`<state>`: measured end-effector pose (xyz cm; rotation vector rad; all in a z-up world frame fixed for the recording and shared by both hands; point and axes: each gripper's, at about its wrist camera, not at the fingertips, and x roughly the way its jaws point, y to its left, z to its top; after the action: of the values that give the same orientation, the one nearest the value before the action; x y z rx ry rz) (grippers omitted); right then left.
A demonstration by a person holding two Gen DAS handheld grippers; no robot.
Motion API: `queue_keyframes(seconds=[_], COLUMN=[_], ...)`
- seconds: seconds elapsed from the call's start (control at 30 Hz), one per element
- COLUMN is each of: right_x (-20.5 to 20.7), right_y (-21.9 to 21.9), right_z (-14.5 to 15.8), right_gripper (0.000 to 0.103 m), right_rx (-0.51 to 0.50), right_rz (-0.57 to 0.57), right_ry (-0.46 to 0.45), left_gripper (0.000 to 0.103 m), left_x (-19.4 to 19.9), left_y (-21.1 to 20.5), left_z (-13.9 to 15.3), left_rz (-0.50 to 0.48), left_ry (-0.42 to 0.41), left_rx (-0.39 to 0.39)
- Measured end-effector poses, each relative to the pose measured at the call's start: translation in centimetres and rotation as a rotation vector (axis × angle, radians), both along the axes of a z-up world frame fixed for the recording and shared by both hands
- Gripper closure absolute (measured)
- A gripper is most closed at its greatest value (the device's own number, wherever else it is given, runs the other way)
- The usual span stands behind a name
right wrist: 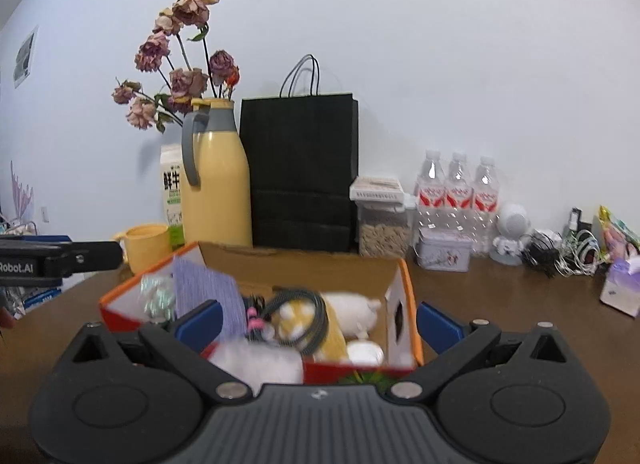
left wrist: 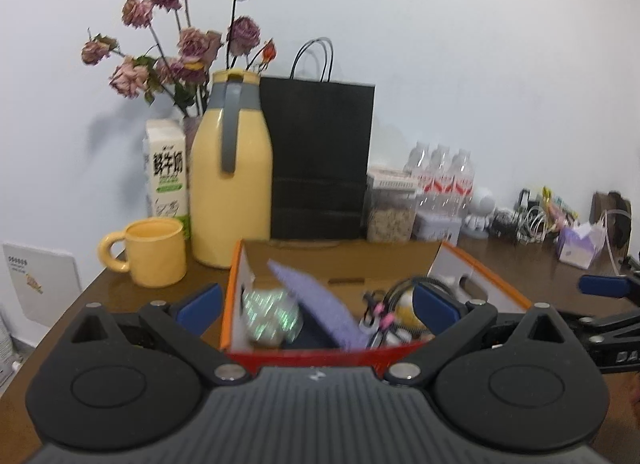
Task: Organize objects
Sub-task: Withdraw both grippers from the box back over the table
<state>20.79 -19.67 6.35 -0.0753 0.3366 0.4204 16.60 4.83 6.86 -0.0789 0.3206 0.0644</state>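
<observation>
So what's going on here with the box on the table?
A person holds a hand-held gripper in each hand over an open cardboard box on a wooden table. The left hand-held gripper and right hand-held gripper are both open and empty. The box already holds a coiled cable, a purple cloth and a plush toy.

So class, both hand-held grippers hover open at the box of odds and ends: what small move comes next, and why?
Probably lower the right hand-held gripper onto the coiled black cable lying on top in the orange-edged box. Its jaws stand wide open and empty, and the cable lies nearest between them.
</observation>
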Motion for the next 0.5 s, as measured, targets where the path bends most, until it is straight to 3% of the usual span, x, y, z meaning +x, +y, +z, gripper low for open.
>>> queue_keyframes(seconds=[0.5], right_x=[-4.0], right_y=[-2.4], right_z=[-5.7], right_gripper=[0.000], right_rx=[-0.118], right_rz=[-0.019], right_ry=[0.172], left_gripper=[0.000], left_x=[-3.6], left_y=[0.8], left_z=[-3.9], left_rz=[0.024], left_ry=[0.142], left_rx=[0.003])
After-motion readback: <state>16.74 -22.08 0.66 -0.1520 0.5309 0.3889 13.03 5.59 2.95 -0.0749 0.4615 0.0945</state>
